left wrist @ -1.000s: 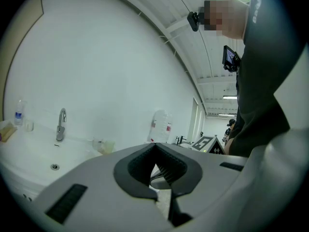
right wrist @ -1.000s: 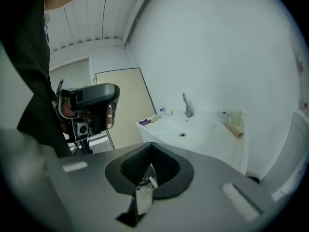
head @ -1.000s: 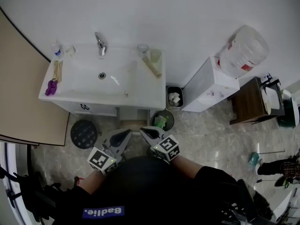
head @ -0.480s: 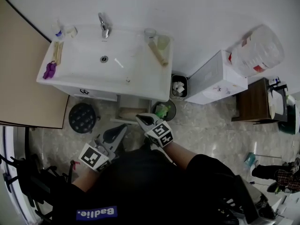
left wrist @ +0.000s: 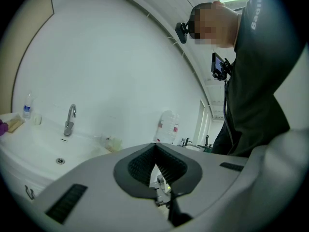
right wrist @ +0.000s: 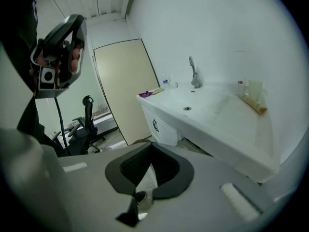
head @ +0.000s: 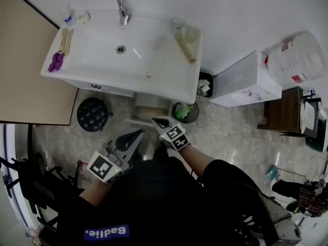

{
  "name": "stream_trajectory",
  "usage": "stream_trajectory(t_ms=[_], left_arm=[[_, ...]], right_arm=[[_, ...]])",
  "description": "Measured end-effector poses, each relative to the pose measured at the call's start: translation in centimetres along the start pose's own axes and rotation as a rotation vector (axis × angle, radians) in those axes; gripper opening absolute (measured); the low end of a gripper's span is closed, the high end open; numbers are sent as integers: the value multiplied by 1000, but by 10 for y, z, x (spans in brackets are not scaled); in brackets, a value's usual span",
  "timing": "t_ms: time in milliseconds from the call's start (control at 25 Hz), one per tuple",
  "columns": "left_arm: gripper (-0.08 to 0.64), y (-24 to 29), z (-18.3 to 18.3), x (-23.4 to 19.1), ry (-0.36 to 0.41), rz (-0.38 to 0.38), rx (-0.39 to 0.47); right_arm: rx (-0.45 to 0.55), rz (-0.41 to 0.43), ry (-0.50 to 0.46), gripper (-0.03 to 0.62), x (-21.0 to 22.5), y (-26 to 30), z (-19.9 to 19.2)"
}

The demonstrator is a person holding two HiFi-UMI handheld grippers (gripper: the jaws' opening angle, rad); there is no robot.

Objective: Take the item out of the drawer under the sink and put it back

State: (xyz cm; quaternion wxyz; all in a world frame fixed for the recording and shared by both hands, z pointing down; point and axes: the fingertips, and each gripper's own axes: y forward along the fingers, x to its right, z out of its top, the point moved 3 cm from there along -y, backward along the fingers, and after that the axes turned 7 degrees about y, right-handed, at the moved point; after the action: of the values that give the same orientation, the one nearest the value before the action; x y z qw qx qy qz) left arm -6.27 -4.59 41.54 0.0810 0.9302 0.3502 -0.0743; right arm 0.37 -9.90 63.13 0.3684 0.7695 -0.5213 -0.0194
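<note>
**While the drawer waits, both my jaws are closed on nothing**

As the head view looks down, my left gripper [head: 139, 133] and right gripper [head: 155, 121] sit low at centre frame. Their tips point up the frame toward the white sink [head: 169, 88], well short of the cabinet front [head: 102, 87] under its lower-left edge. A tan piece [head: 148, 111] shows below the sink's lower edge; whether it is a drawer I cannot tell. The item is nowhere in sight, so I judge it lies inside the drawer.

In the left gripper view, my jaws meet at their tips at lower centre with nothing between them. The faucet [left wrist: 70, 120] stands at middle left.

In the right gripper view, my jaws are pressed together and empty. The dark handle [right wrist: 155, 125] on the cabinet sits left of centre, below the basin.

I judge this to be the approach, with the taking-out not begun. Next I need to get down to that handle, part one pair of jaws, pinch it and pull straight out.
</note>
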Motion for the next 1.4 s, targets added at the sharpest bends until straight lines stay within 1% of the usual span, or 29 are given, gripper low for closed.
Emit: stream_trajectory(t_ms=[120, 400, 720, 880, 1080, 1280, 1400], left_arm=[[6, 0, -5, -3, -1, -8, -9], [6, -7, -21, -9, -31, 6, -42], [6, -14, -34, -21, -39, 16, -68], [6, -15, -39, -31, -49, 28, -71], [6, -10, -41, -41, -59, 32, -68], [6, -6, -41, -47, -50, 30, -62], [6, -7, -46, -48, -53, 32, -72]], right_arm=[[-49, -12, -11, -5, 10, 18, -15], [-168, -29, -31, -3, 35, 53, -47], [-264, -50, -99, -3, 63, 89, -73], [-330, -55, -137, 2, 75, 106, -85], [-401, -55, -180, 14, 88, 124, -102], [-467, -49, -220, 28, 99, 144, -121], [-496, -45, -260, 44, 104, 156, -128]])
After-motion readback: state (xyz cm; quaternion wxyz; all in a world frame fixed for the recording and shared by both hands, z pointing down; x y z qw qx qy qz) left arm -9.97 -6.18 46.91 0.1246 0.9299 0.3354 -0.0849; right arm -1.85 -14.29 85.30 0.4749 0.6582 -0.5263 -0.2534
